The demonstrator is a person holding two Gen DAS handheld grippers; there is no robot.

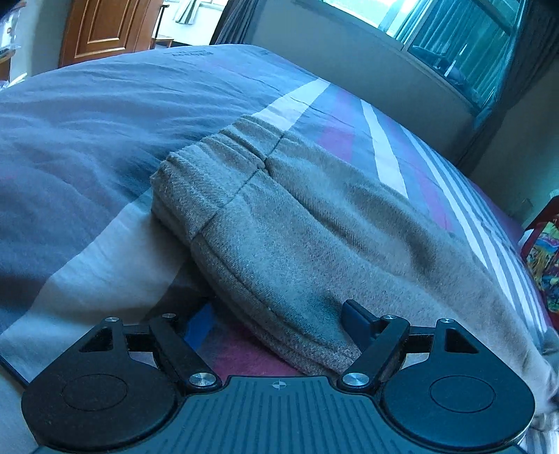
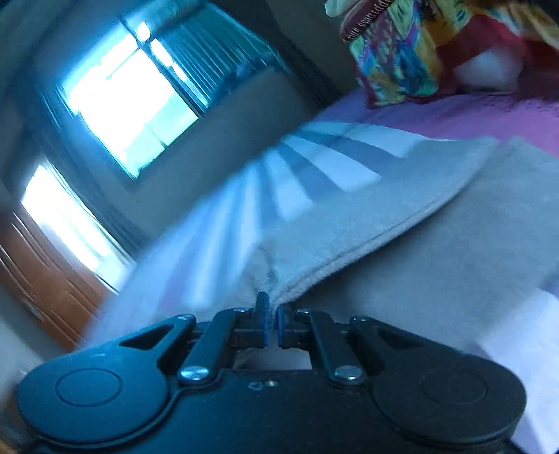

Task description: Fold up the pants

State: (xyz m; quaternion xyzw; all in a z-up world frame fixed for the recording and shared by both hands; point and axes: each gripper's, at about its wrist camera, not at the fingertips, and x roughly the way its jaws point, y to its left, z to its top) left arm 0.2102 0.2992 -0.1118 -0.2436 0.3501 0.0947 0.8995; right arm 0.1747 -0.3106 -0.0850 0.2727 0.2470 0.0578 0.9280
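Observation:
Grey fleece pants (image 1: 297,223) lie folded lengthwise on a striped bedspread (image 1: 104,115), elastic waistband toward the far side. My left gripper (image 1: 276,317) is open, its jaws spread wide around the near edge of the pants; the right finger (image 1: 356,317) rests on the fabric and the left one lies beside it on the bedspread. In the right wrist view, which is blurred by motion, my right gripper (image 2: 273,314) is shut on a hem edge of the pants (image 2: 419,251) and holds it lifted off the bed.
A grey padded headboard (image 1: 367,59) and a window with curtains (image 1: 471,38) stand beyond the bed. A wooden door (image 1: 104,28) is at the far left. A colourful bag (image 2: 401,52) sits on the pink part of the bed.

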